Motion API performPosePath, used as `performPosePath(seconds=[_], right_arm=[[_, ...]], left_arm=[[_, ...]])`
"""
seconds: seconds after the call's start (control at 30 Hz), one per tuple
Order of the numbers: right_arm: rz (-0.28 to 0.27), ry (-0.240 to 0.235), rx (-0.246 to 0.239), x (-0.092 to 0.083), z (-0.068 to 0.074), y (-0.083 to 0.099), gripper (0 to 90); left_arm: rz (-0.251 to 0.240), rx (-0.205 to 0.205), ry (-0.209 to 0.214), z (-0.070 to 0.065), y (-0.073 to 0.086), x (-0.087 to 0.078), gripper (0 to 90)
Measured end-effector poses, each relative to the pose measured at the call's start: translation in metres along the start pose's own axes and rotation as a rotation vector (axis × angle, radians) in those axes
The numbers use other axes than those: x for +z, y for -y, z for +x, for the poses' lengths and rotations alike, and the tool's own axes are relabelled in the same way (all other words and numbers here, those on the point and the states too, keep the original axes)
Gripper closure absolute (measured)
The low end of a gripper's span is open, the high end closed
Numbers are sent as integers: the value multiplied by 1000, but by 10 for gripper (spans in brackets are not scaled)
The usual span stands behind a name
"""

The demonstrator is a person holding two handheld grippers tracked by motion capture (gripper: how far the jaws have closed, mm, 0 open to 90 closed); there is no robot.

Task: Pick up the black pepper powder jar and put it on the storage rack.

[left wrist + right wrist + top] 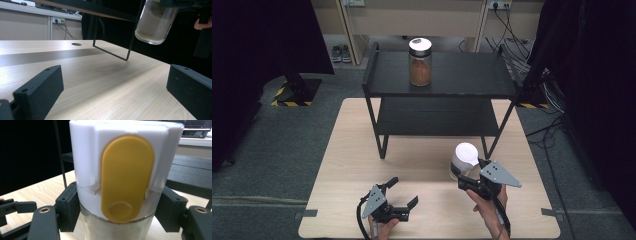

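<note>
Right gripper (117, 220): my jaws clamp the white-lidded spice jar (125, 170), centre frame, held off the table (352, 150).
Left gripper (399, 192): wide open, empty, lower left.
Shelf rack (472, 75): brown jar (420, 62) at upper centre.
Tip: probably shelving; keep jar upright, clear the edge.

— What stood on the bench (342, 165)?
— A black two-level shelf (442, 75), and on its top level a jar (420, 62) of brown powder with a white lid.
— And behind it?
— Shoes (341, 53) on the floor, cables (517, 50) near the wall.
</note>
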State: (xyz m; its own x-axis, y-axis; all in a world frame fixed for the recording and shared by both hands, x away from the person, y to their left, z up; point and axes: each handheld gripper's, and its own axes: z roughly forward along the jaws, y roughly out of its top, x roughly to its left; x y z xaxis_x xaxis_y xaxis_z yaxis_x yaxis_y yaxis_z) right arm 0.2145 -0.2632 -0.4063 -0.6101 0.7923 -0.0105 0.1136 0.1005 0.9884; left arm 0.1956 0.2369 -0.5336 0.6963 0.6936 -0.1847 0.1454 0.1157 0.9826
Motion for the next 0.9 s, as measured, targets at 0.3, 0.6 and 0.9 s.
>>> performPosePath(seconds=[0.3,0.6,0.9], right_arm=[[-3,-29,-15,0,-3,-24,310],[-16,-50,-48,0,-5,-57,310],[-16,-99,-43,4,-8,-88,310]], left_arm=[[1,0,0,0,0,0,3],[0,-3,-1,0,0,0,2],[-1,-3,-1,0,0,0,3]])
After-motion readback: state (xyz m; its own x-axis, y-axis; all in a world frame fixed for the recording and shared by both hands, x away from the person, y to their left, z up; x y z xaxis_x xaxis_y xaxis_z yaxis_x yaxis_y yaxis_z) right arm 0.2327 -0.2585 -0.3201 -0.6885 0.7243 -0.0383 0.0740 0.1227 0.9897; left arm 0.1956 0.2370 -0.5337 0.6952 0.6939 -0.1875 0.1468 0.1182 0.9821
